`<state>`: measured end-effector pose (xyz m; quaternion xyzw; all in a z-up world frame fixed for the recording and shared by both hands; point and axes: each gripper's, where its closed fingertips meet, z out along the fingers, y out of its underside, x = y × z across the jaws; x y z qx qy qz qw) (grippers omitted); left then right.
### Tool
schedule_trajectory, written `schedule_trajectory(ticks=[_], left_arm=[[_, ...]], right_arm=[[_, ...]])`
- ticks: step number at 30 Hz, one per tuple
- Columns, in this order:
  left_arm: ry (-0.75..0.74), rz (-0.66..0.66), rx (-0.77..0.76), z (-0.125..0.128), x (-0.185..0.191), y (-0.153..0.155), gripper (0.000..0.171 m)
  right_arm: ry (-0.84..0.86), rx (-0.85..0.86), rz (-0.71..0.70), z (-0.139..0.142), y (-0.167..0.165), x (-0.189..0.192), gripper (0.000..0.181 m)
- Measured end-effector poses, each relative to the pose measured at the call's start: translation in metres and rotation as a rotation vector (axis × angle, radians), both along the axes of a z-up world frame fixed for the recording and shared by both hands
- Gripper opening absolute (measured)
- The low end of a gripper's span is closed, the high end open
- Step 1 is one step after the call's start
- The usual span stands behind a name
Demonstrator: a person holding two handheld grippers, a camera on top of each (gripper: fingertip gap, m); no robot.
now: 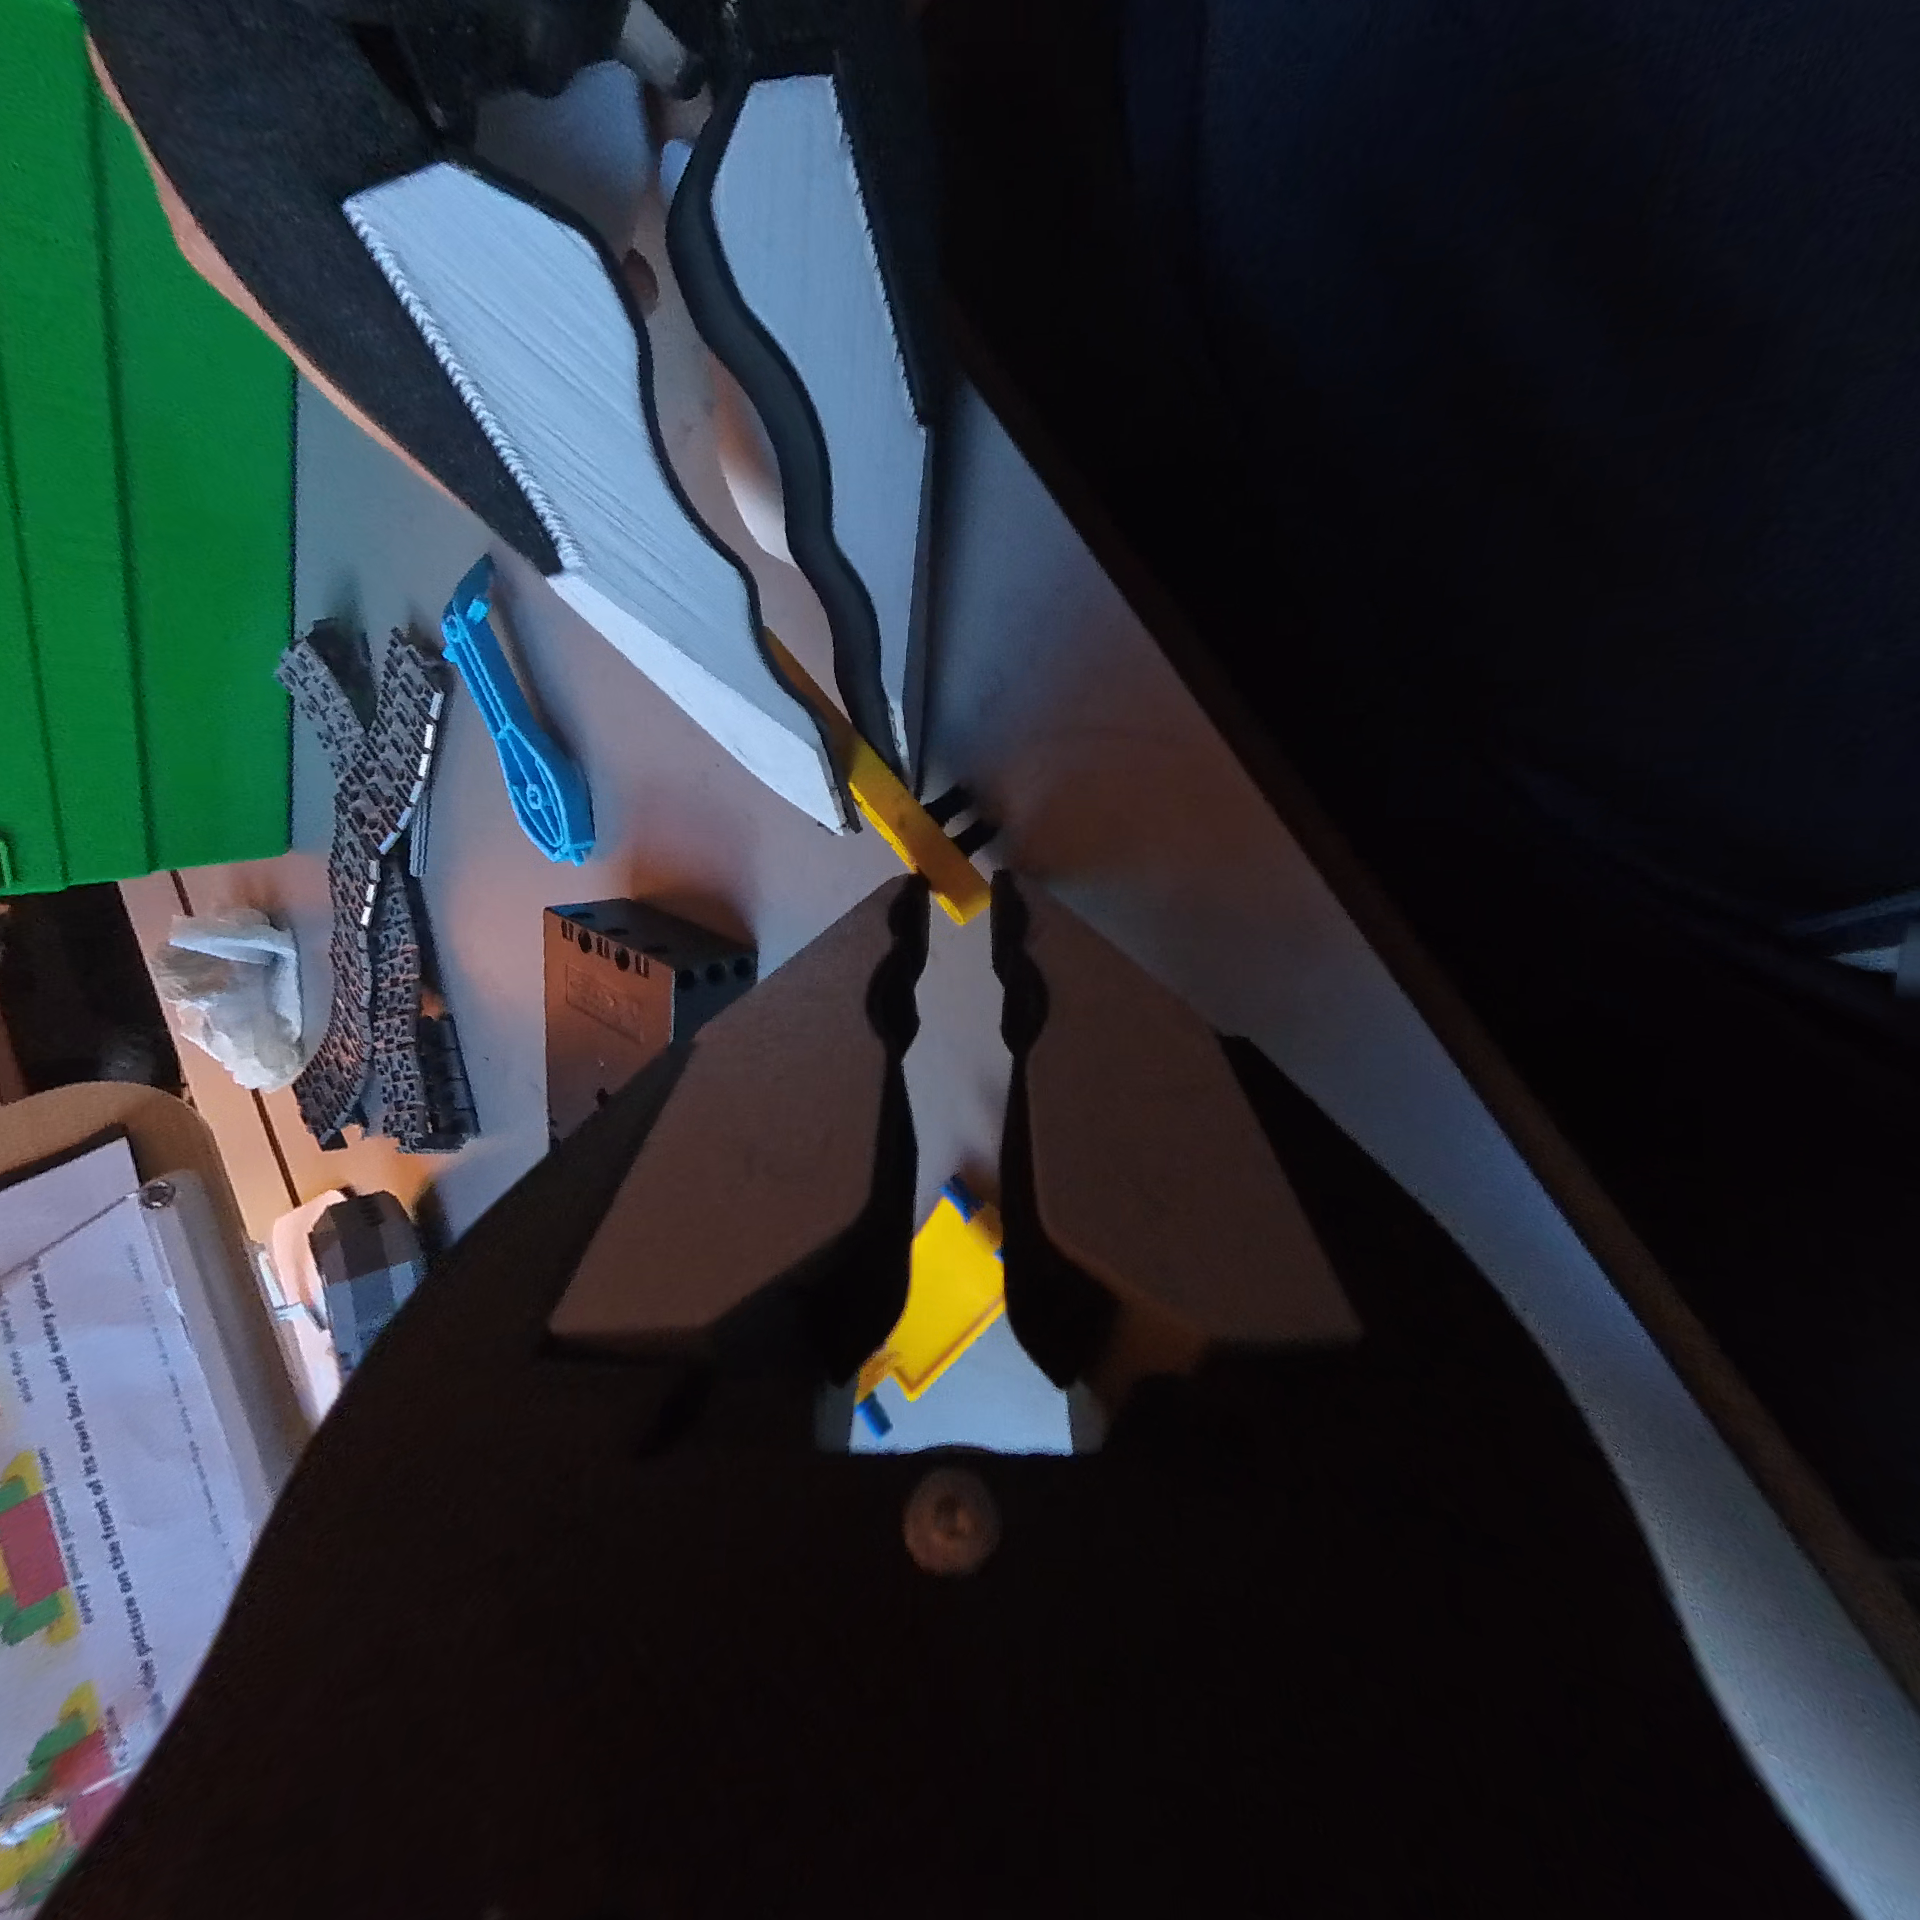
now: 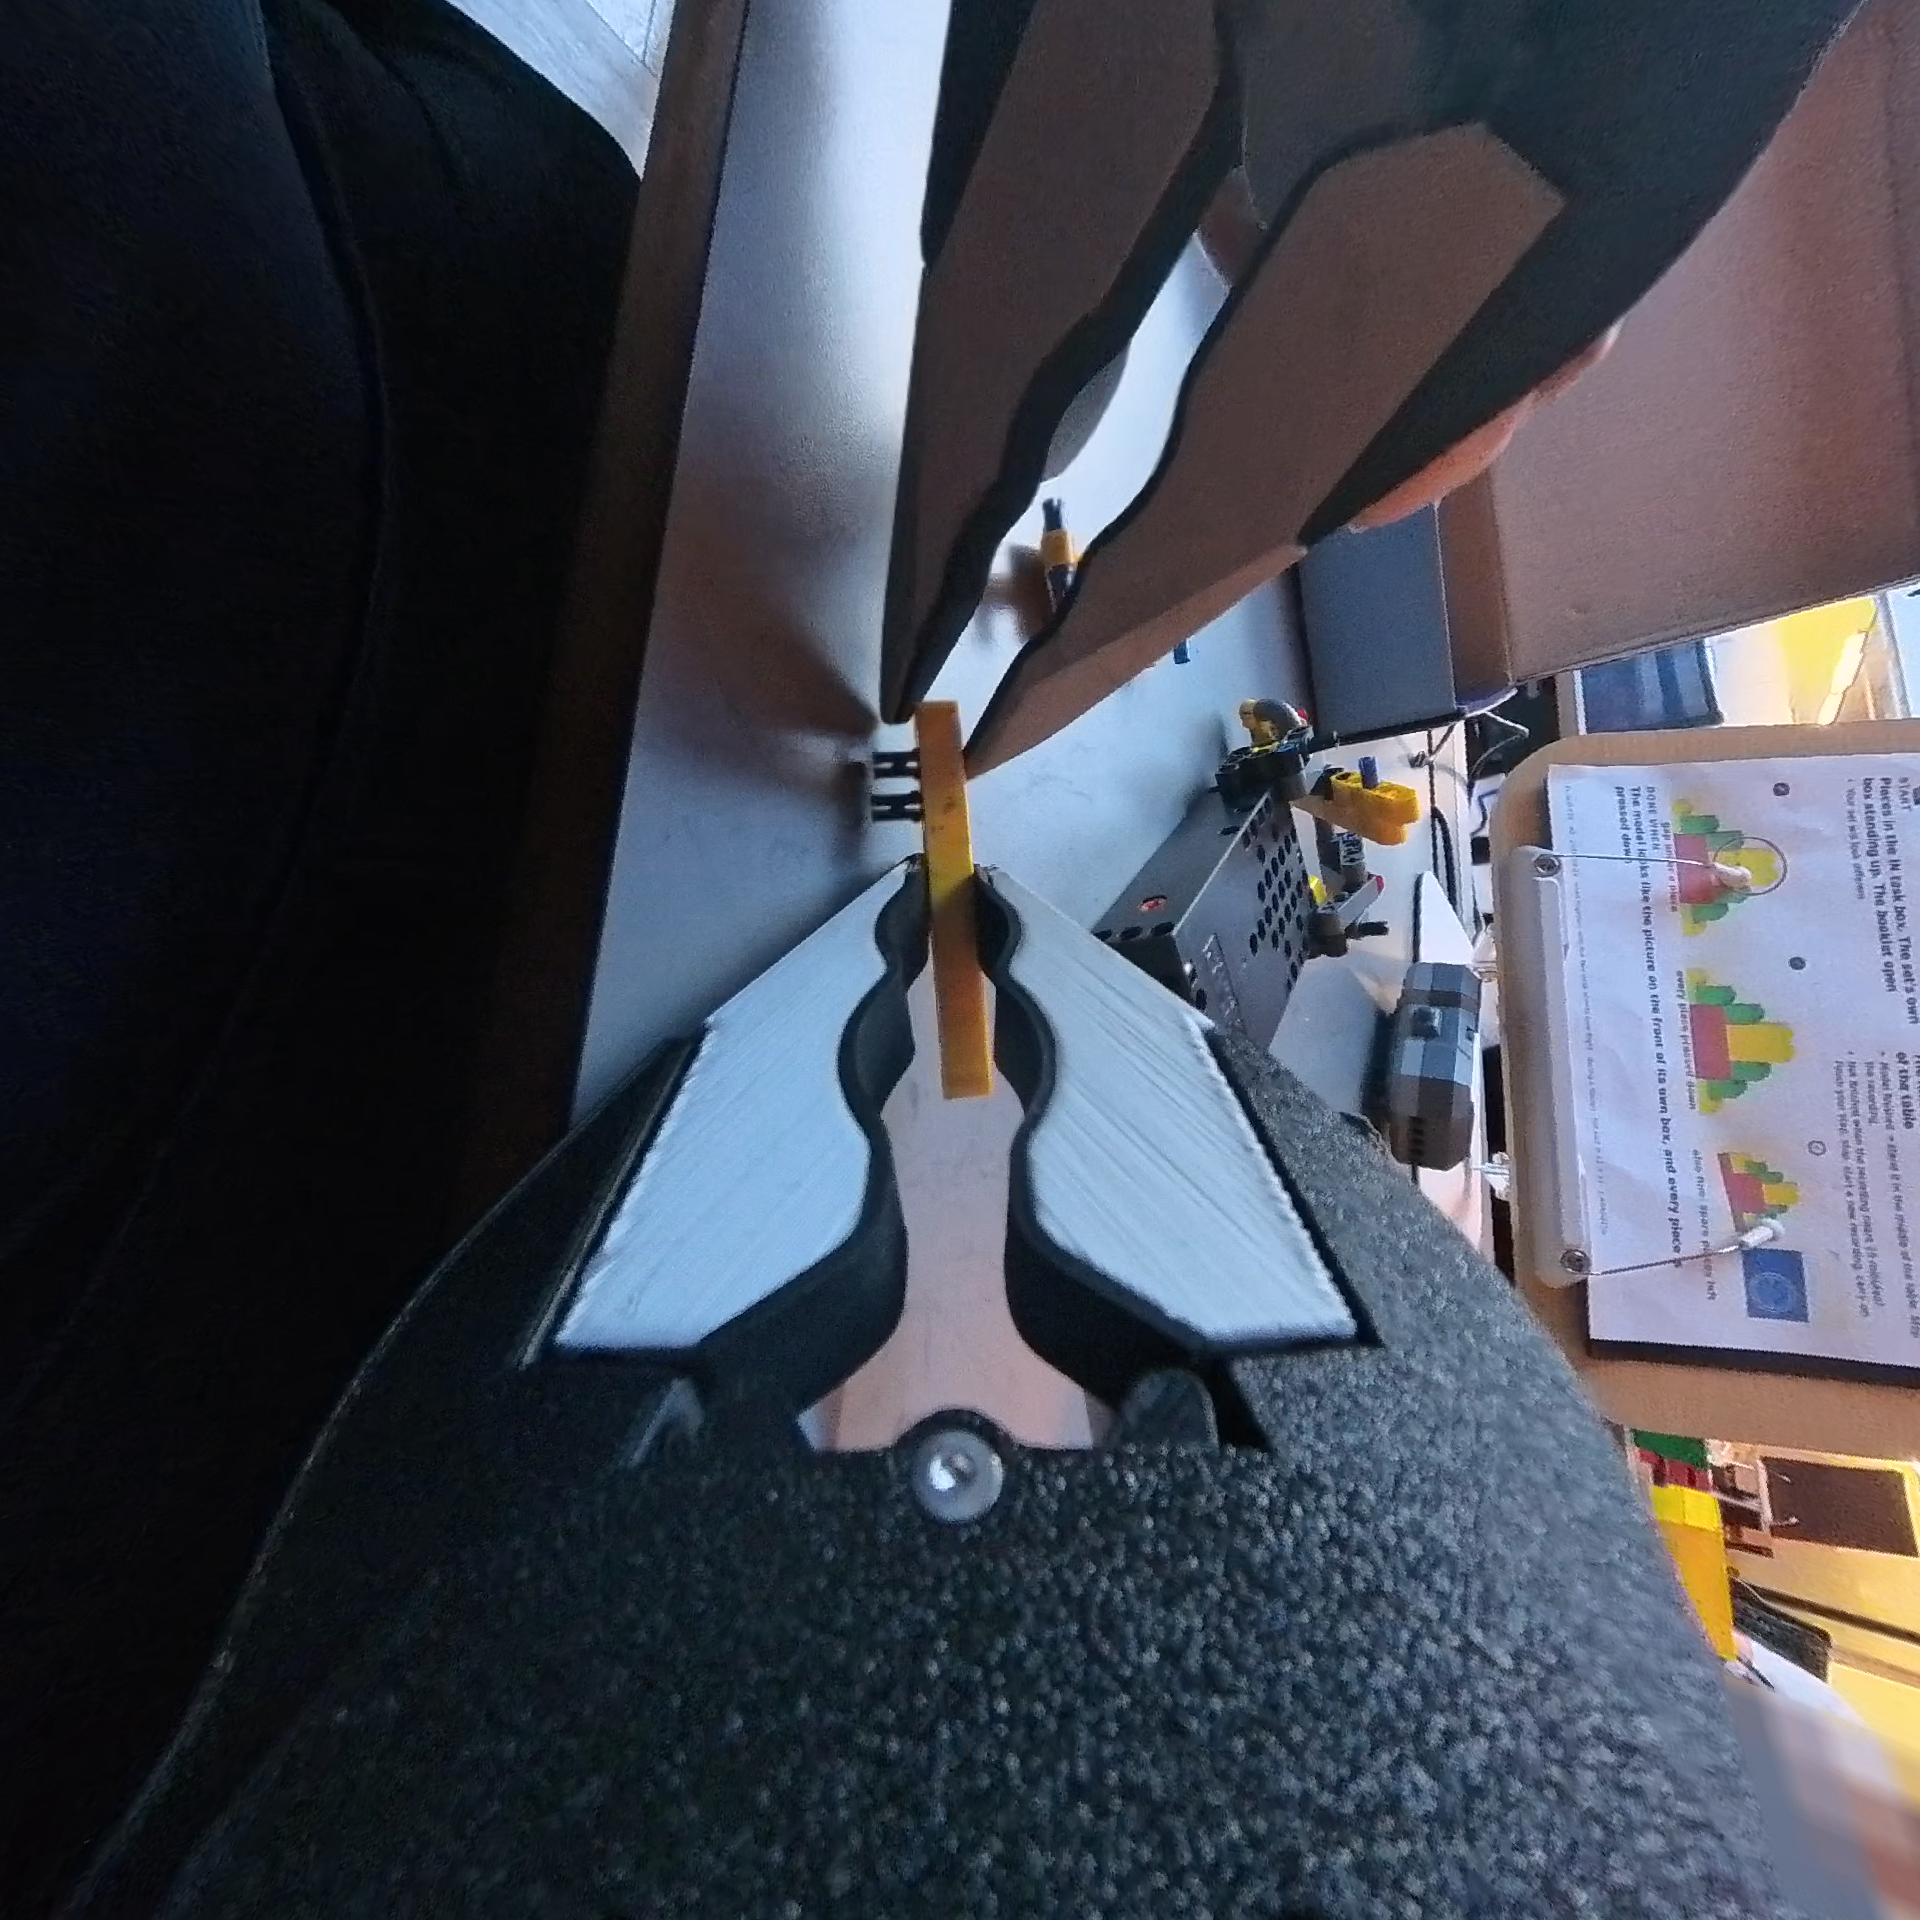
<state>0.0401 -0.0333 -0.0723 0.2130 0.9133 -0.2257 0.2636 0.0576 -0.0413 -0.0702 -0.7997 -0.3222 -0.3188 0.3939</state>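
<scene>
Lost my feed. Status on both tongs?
Right tongs shut on yellow beam. Left tongs open at beam's far end. Black pins on beam's side. Nothing between.

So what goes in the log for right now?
right gripper: shut on yellow beam | left gripper: open, fingers at beam's far end | black pins: on beam

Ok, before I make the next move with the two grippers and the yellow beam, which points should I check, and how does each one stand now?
1. Right gripper shut on the yellow beam: ok, both pads press its flat sides.
2. Left gripper open: ok, jaws stand apart.
3. Free end of the beam lies between the left fingertips: ok.
4. Left fingertips touching the beam: cannot tell.
5. Two black pins sit in the beam's side: ok; how deep, cannot tell.
6. Black box on the table is apart from both grippers: ok.
</scene>
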Motion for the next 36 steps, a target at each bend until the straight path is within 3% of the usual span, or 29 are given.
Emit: schedule_trajectory(ticks=[15,20,36], left_arm=[[-0.019,-0.079,0.080,-0.0005,-0.0014,-0.0002,0.009],[-0.036,-0.087,0.034,0.0038,-0.0077,-0.0037,0.009],[0.091,-0.184,0.119,0.0026,-0.0079,-0.0023,0.009]], right_arm=[[-0.072,0.013,-0.011,-0.0005,-0.0006,0.0003,0.006],[-0.133,0.024,-0.012,0.0002,-0.0003,0.0000,0.006],[-0.167,0.025,0.006,0.0007,0.0000,-0.0004,0.006]])
